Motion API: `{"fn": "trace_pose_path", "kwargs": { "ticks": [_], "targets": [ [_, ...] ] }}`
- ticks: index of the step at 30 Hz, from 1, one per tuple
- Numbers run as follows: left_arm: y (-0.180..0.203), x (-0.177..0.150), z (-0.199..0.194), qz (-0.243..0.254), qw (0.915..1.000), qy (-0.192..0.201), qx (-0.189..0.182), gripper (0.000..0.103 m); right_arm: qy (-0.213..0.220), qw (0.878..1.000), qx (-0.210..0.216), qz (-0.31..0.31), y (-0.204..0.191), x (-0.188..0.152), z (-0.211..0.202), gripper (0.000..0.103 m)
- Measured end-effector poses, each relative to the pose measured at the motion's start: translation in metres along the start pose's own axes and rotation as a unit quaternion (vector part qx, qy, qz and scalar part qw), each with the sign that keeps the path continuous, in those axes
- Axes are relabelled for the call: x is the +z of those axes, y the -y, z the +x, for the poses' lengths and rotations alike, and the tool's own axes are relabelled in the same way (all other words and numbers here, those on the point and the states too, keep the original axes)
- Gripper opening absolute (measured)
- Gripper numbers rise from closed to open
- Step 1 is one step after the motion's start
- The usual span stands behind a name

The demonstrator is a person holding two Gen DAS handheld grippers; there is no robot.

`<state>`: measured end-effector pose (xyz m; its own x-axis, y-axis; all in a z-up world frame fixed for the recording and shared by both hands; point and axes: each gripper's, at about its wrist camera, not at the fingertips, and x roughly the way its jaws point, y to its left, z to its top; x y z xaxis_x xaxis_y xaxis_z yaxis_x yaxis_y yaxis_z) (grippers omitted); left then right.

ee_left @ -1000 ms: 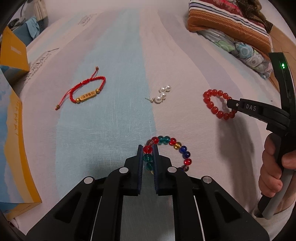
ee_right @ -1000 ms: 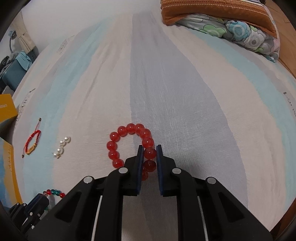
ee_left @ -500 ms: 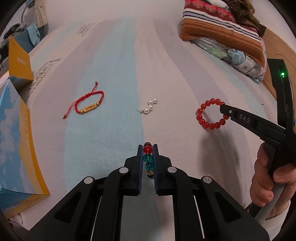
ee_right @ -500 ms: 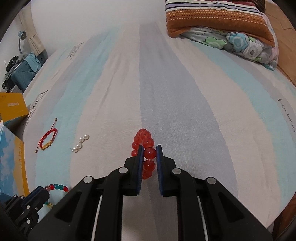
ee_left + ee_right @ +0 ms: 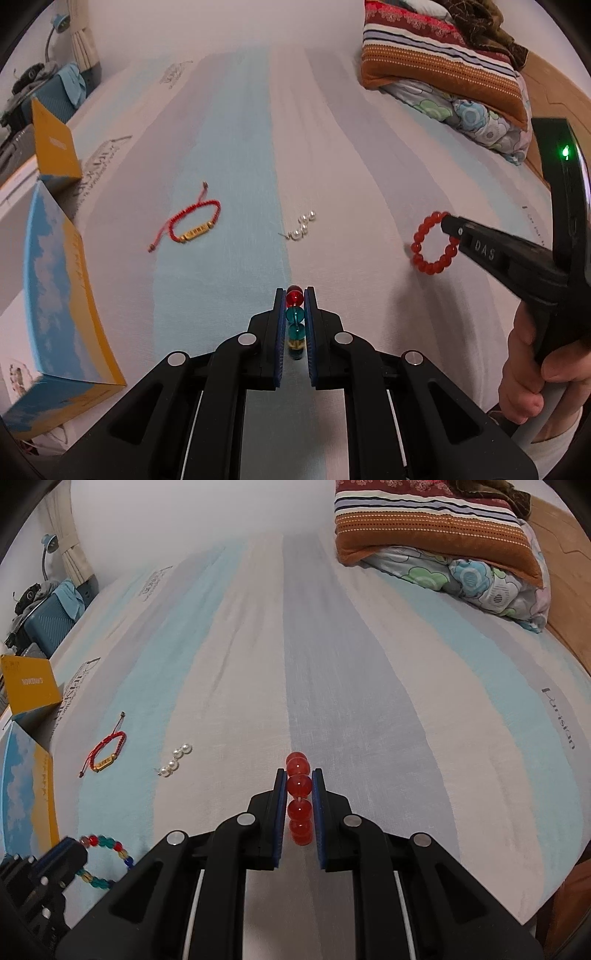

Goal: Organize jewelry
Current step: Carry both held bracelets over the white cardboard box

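Left wrist view shows the striped bed [image 5: 236, 155], then the left gripper [image 5: 294, 308] whose jaws hold the multicolour bead bracelet [image 5: 295, 325] above it. The right gripper [image 5: 299, 794] clamps the red bead bracelet [image 5: 298, 797], also lifted.

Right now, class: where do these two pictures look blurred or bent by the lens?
Left wrist view: fisheye bows the bed sheet; the red bead bracelet in the right gripper is slightly smeared. Right wrist view: the multicolour bracelet and left gripper blur at the dark corner.
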<state>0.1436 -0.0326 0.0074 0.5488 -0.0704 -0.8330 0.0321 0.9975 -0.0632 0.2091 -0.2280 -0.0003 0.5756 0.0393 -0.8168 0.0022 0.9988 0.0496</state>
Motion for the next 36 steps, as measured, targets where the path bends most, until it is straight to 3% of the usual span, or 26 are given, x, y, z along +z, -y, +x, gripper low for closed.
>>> {"fn": "trace_pose_path", "kwargs": {
  "ticks": [17, 36],
  "targets": [
    [-0.02, 0.009, -0.051, -0.007, 0.9997, 0.024, 0.009, 0.009, 0.019, 1.0, 0.007, -0.016, -0.027, 0.012, -0.049, 0.013],
    [-0.09, 0.011, -0.114, -0.045, 0.9965, 0.066, 0.027, 0.009, 0.044, 0.996, 0.042, -0.062, -0.119, 0.018, -0.088, 0.013]
  ]
}}
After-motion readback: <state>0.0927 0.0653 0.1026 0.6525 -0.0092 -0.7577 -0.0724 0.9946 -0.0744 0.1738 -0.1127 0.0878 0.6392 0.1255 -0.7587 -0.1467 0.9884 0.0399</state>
